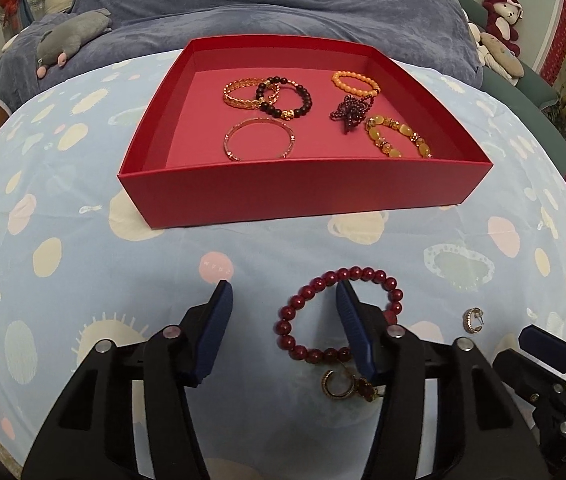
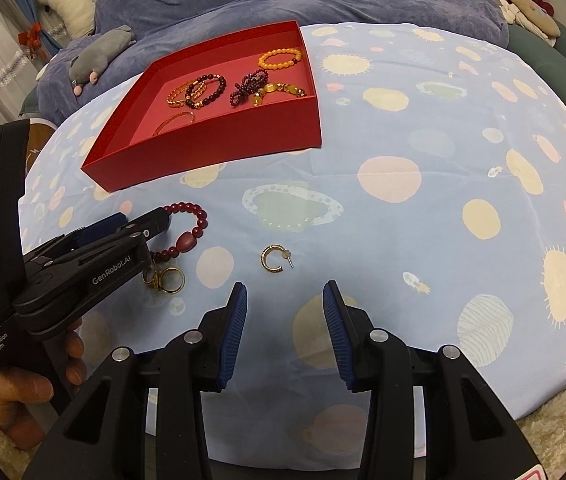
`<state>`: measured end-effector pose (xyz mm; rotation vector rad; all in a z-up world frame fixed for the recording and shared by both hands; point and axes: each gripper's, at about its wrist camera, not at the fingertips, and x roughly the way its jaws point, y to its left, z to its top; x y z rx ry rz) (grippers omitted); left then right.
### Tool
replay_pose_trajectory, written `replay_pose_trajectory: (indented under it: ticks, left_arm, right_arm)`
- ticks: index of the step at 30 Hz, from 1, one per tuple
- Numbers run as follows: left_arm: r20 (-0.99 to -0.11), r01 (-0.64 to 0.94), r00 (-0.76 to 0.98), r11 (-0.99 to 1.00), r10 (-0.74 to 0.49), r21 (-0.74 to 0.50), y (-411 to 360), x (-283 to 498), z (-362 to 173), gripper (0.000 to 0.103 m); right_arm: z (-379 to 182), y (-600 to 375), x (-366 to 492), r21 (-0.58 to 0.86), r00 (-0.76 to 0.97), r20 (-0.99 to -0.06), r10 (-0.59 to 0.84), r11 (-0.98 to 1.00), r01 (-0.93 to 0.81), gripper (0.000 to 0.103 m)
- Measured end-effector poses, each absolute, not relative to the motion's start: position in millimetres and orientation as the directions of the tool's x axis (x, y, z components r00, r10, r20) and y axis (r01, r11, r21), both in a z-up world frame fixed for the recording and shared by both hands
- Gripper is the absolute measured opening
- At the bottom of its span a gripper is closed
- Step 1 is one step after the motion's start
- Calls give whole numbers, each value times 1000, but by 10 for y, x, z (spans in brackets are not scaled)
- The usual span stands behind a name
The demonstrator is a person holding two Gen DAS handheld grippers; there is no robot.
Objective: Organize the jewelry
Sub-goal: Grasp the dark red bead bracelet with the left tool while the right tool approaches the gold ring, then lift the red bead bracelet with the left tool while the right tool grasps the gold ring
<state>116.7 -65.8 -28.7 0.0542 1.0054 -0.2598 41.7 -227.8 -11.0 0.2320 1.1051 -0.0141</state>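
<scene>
- The red bracelet (image 1: 339, 314) lay on the cloth (image 1: 83, 264), near of the box (image 1: 303, 196) and well apart from it.
- My left tongs (image 1: 283, 304) straddled its left arc: one pad sat inside the loop, the other outside on the left, spread, not yet pinching the beads.
- To do this well, I judged I should lower until both pads flanked one stretch of beads, then squeeze squarely so the round beads would not roll out.
- The gold rings (image 2: 165, 278) lay just near of the bracelet, almost touching it; I thought a sloppy close might drag them along.
- The hoop earring (image 2: 273, 259) lay to the right, apart from the bracelet.
- My right tongs (image 2: 285, 300) hung just near of that earring, spread with nothing between the pads.
- The box already held several bracelets, with bare floor at its near left for this one.
</scene>
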Motion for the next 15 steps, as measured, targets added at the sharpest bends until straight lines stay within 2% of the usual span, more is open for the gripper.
replay_pose_trajectory:
  ticks: [2, 4, 5, 6, 7, 15]
  left_arm:
    - [-839, 253, 507, 965, -197, -73, -671, 1158, -286, 43]
    - [-836, 267, 514, 962, -191, -55, -687, 1136, -289, 32]
    - [-835, 275, 515, 960, -193, -53, -685, 1135, -290, 25]
    - [-836, 281, 510, 958, -203, -61, -679, 1135, -286, 12]
    - [-839, 283, 501, 956, -213, -74, -660, 1143, -282, 8]
    - [-826, 224, 517, 967, -224, -122, -356, 1062, -130, 8]
  right_arm:
    - [-128, -2280, 421, 184, 446, -888, 107, 974, 131, 39]
    - [-138, -2280, 426, 191, 444, -889, 114, 973, 133, 39]
    - [-139, -2277, 425, 192, 444, -888, 115, 973, 132, 39]
    - [-137, -2274, 426, 194, 444, -888, 119, 973, 128, 39]
    - [-139, -2265, 429, 197, 443, -888, 123, 973, 123, 39]
    - [-153, -2030, 447, 211, 429, -886, 176, 977, 36, 38]
